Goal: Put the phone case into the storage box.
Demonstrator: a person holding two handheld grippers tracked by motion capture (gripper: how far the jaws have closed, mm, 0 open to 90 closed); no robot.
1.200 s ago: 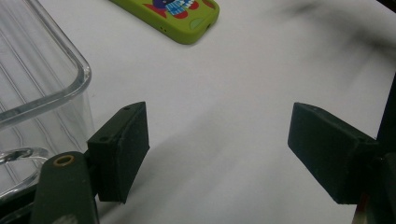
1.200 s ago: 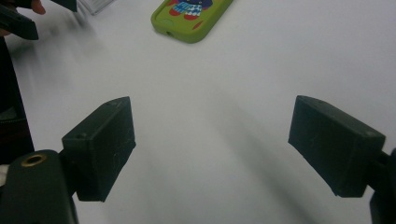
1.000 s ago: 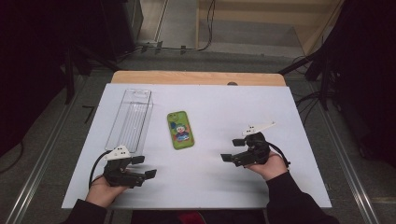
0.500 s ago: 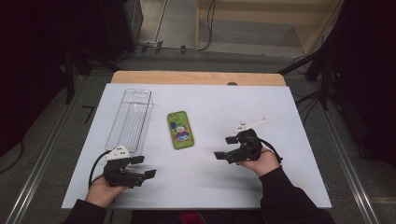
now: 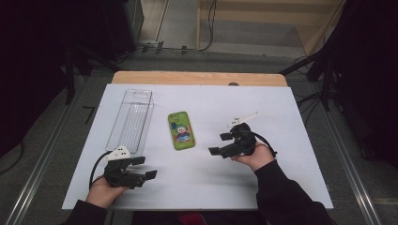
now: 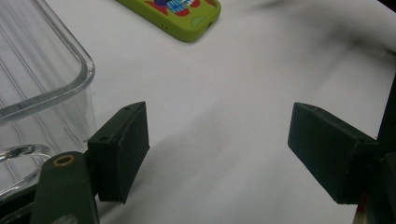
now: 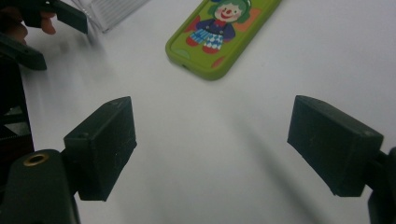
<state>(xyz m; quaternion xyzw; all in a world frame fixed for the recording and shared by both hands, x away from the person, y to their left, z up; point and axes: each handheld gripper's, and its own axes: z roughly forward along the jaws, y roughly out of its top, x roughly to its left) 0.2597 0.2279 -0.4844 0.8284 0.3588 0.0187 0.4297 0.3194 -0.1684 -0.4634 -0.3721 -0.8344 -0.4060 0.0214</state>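
Note:
A green phone case (image 5: 181, 130) with a cartoon clown picture lies flat in the middle of the white table; it also appears as the phone case (image 7: 223, 32) and the phone case (image 6: 177, 16). A clear plastic box (image 5: 130, 120) stands to its left, its near corner close to my left jaw, the box (image 6: 39, 88). My left gripper (image 5: 143, 168) rests low at the table's front left, open and empty, left gripper (image 6: 217, 151). My right gripper (image 5: 220, 144) is open and empty just right of the case, pointing left toward it, right gripper (image 7: 212, 149).
The white table top (image 5: 281, 108) has a wooden strip (image 5: 197, 78) along its far edge. Dark floor, cables and stands surround it. Bare surface lies between the two grippers and right of the right hand.
My right gripper has moved left and slightly forward, closer to the green phone case. The left gripper has stayed put.

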